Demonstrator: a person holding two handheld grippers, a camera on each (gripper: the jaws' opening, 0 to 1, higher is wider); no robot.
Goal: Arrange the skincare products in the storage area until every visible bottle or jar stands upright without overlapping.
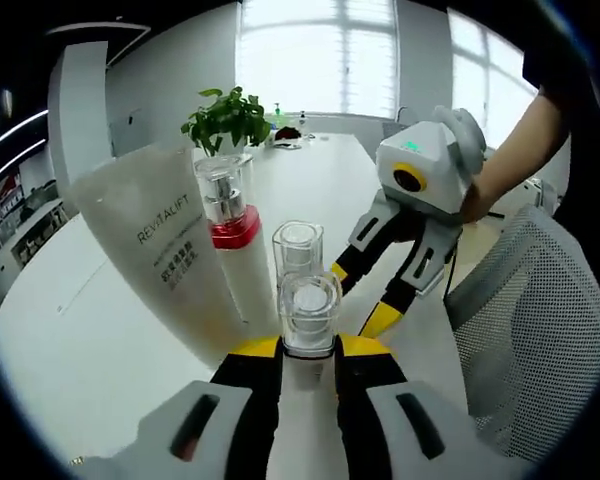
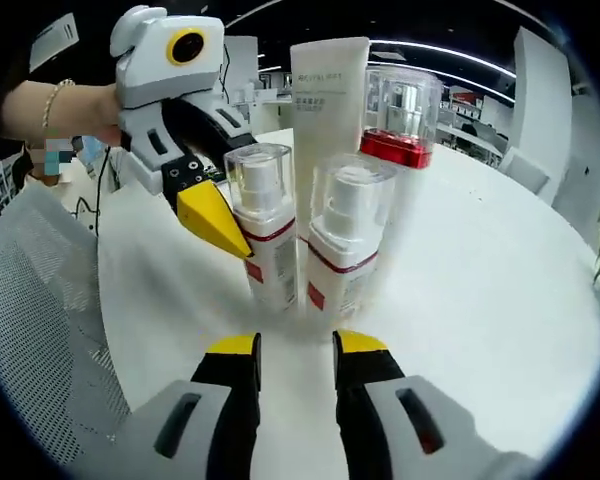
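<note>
Four skincare items stand clustered on the round white table [image 2: 500, 300]: two short white pump bottles with clear caps and red bands, one [image 2: 263, 235] just beside the other [image 2: 345, 240], a taller white bottle with a red collar and clear cap [image 2: 400, 120] behind them, and a white squeeze tube printed REVITALIFT [image 2: 328, 85] at the back. All four have their long axis vertical and caps pointing up, apart from the tube, which stands on its cap and leans slightly in the left gripper view. None lies on another, though the two short bottles sit very close and may touch.

The step looks like final spacing and checking. The left gripper [image 2: 215, 222] has its yellow tips at the left short bottle's side, jaws apart, nothing clamped; contact I cannot confirm. The right gripper [image 2: 296, 345] hangs near the front of the pair, jaws parted and empty.

Next move, as I judge it: a gentle sideways nudge or a light grip low on the body to separate the pair, keeping it upright, since tall narrow bottles tip easily.

Far off stands a green potted plant [image 1: 227, 118]; a grey mesh chair [image 1: 535, 320] is beside the table.
</note>
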